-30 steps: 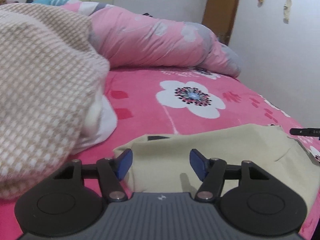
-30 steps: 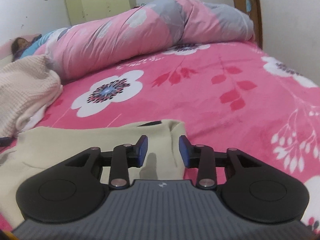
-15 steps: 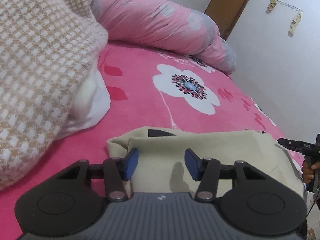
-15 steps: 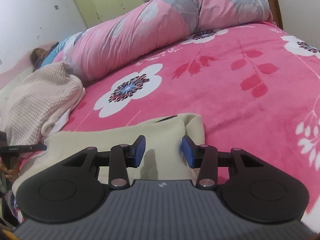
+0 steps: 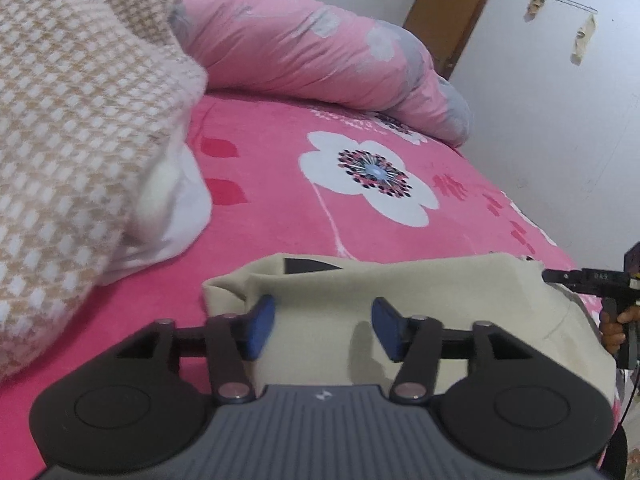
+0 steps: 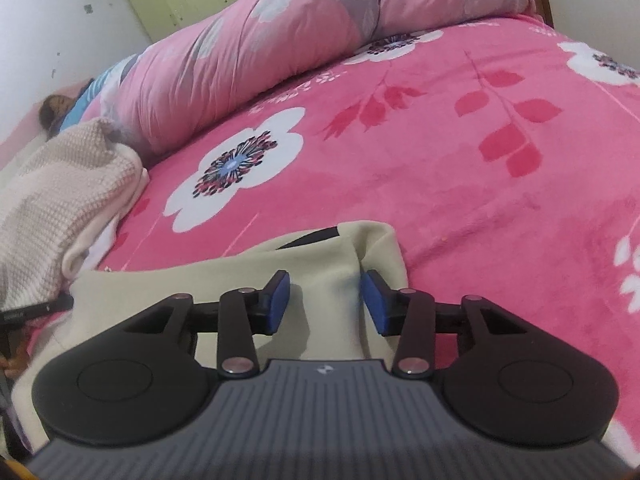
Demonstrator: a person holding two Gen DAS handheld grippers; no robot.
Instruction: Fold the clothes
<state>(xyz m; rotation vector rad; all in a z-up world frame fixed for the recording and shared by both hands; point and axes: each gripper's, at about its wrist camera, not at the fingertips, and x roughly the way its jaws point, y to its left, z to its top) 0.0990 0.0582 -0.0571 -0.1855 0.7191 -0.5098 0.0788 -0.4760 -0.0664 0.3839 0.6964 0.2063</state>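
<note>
Hovering open: both grippers over cream garment.

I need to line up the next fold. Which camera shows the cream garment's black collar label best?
The left wrist view: the black collar label sits uncovered at the far edge of the cream garment, beyond the open left tool. The right wrist view shows only a thin dark sliver, half hidden by a fabric fold.
</note>
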